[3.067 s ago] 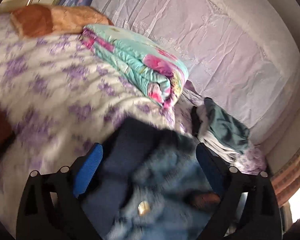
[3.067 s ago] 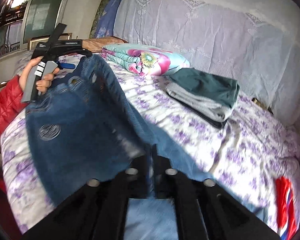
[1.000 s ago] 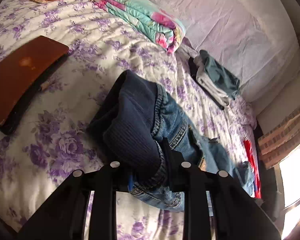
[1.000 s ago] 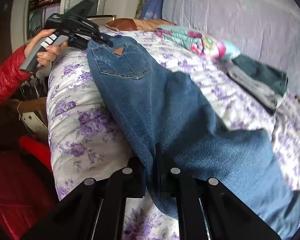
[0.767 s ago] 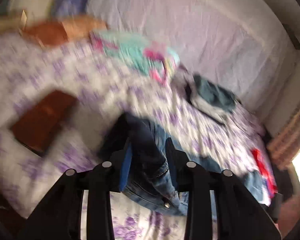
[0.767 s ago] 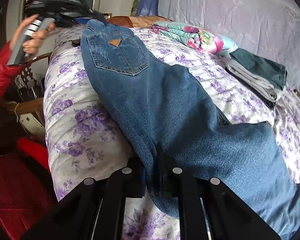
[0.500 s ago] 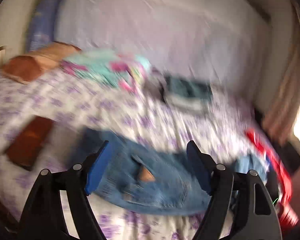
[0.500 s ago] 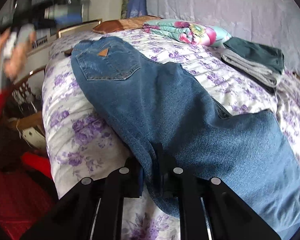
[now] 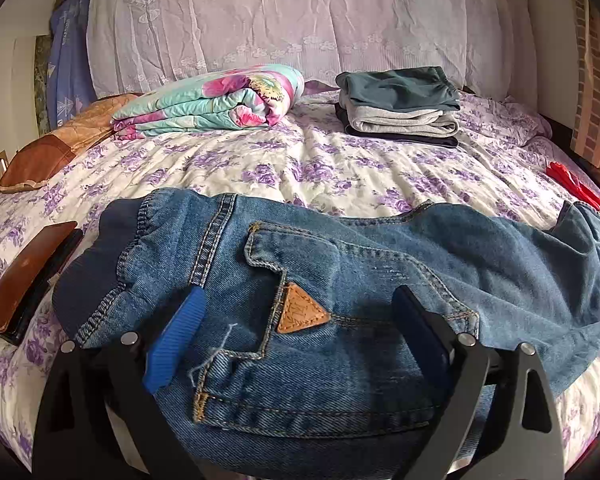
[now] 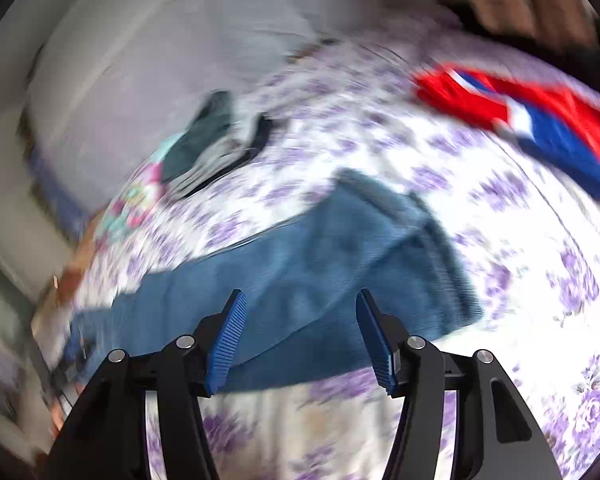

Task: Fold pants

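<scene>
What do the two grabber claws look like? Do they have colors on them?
Both look alike. The left gripper has two black, angular plastic arms with cut-out holes and round silver bolts, and ridged bright-blue pads on the inner faces. The right gripper is the same: black arms, silver bolts, ribbed blue pads. No cables or sleeves show.

Left claw [image 9: 296, 312]: black angular finger arms with triangular cut-outs, silver round screws near the knuckles, ribbed blue pads [image 9: 176, 332] inside. Right claw [image 10: 300, 332] is built alike: black arms, silver screws, blue ribbed pads [image 10: 226, 340].
</scene>
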The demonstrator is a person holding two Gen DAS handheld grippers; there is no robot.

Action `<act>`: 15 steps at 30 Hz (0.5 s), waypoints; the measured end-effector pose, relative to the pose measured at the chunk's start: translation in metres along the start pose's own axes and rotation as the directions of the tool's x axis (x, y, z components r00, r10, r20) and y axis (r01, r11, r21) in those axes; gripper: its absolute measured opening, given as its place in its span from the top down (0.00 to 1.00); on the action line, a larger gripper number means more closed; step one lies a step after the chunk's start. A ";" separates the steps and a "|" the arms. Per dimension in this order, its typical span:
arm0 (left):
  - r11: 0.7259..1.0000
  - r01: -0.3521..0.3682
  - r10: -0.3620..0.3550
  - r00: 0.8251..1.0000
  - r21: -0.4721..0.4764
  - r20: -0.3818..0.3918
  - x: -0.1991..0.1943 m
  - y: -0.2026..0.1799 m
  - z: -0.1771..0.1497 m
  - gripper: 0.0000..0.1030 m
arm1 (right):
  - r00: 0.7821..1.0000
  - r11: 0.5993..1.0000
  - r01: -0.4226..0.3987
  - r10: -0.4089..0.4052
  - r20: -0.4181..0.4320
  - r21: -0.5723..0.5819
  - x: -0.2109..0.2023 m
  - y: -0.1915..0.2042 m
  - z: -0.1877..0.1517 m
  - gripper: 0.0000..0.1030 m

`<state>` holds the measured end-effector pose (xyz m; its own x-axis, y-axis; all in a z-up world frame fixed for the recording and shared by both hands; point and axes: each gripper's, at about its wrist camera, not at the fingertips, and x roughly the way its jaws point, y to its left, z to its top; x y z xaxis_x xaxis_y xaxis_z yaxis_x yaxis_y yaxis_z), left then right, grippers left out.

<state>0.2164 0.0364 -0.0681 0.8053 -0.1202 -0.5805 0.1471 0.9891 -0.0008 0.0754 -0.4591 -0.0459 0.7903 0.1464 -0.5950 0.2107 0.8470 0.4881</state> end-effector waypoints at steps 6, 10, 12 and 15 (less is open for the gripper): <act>1.000 0.027 -0.027 1.000 -0.012 0.012 -0.003 0.002 -0.003 0.10 | 0.999 0.988 -0.031 0.037 -0.038 0.151 0.047 -0.016 0.005 0.44; 1.000 0.028 -0.028 1.000 -0.010 0.010 -0.003 0.001 -0.004 0.09 | 0.998 0.994 -0.061 0.060 0.015 0.085 0.049 -0.004 0.012 0.93; 0.999 0.030 -0.030 0.999 -0.011 0.011 -0.003 0.001 -0.004 0.09 | 0.994 0.995 -0.089 0.086 0.066 0.044 0.030 0.001 0.016 0.93; 0.999 0.036 -0.035 0.999 -0.023 0.020 -0.005 0.003 -0.004 0.09 | 0.985 0.997 -0.065 0.070 0.160 -0.036 -0.019 0.010 0.008 0.93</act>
<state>0.2105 0.0402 -0.0689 0.8109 -0.1568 -0.5639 0.1624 0.9859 -0.0405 0.0675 -0.4576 -0.0247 0.8848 0.1219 -0.4497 0.1379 0.8534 0.5027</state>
